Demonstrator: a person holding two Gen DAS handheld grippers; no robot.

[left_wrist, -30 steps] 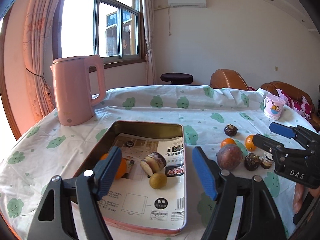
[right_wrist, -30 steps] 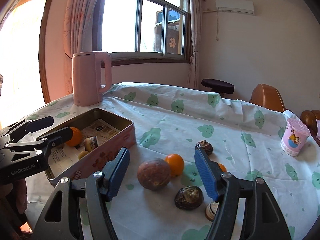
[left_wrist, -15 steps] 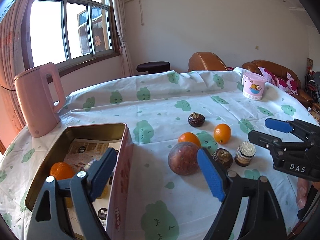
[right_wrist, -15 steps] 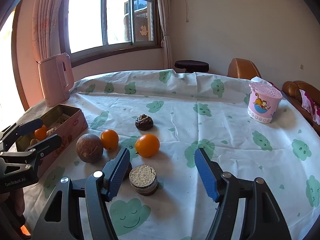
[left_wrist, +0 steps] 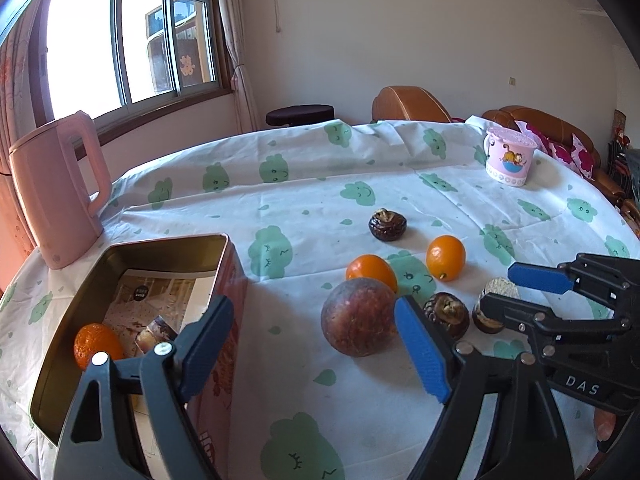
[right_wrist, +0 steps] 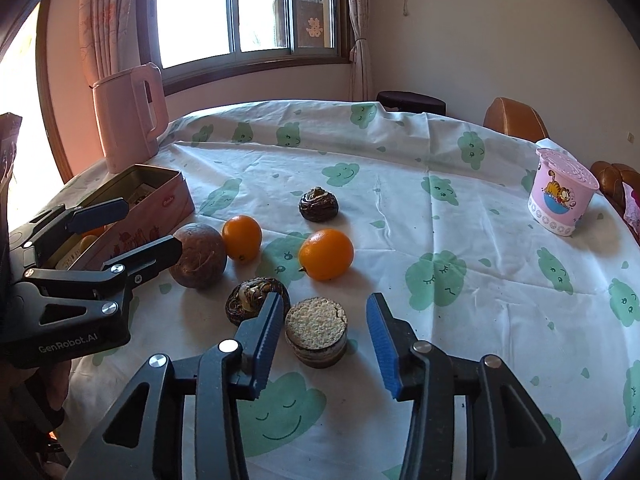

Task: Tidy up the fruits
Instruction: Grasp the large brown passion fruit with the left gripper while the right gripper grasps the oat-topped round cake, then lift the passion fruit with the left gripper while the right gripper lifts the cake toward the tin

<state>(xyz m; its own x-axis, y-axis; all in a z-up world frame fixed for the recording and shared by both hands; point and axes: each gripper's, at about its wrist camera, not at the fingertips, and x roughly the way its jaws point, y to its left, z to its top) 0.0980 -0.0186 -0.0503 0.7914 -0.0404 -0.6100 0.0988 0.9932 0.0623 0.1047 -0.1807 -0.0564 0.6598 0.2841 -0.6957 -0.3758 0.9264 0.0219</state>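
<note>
Loose fruit lies on the cloud-print cloth: a brown passion fruit (left_wrist: 358, 316) (right_wrist: 198, 256), two oranges (left_wrist: 370, 272) (left_wrist: 445, 257), dark water chestnuts (left_wrist: 387, 224) (left_wrist: 446, 314) and a cut round piece (right_wrist: 316, 330) with a pale grainy top. An open tin (left_wrist: 224, 248) at the left holds an orange (left_wrist: 96, 346) and a cut piece on printed paper. My left gripper (left_wrist: 313, 304) is open, and the passion fruit sits just beyond its right pad. My right gripper (right_wrist: 323, 300) is closing around the cut round piece. A gap still shows at its right pad.
A pink kettle (left_wrist: 56, 192) stands behind the tin at the table's far left. At the far right sits a pink cartoon cup (right_wrist: 560, 196). Brown chairs (left_wrist: 412, 104) and a dark stool (left_wrist: 300, 114) stand beyond the table's far edge.
My left gripper swung right from over the tin to the loose fruit and opened wider. My right gripper moved right and down over the cut round piece, and its jaws narrowed.
</note>
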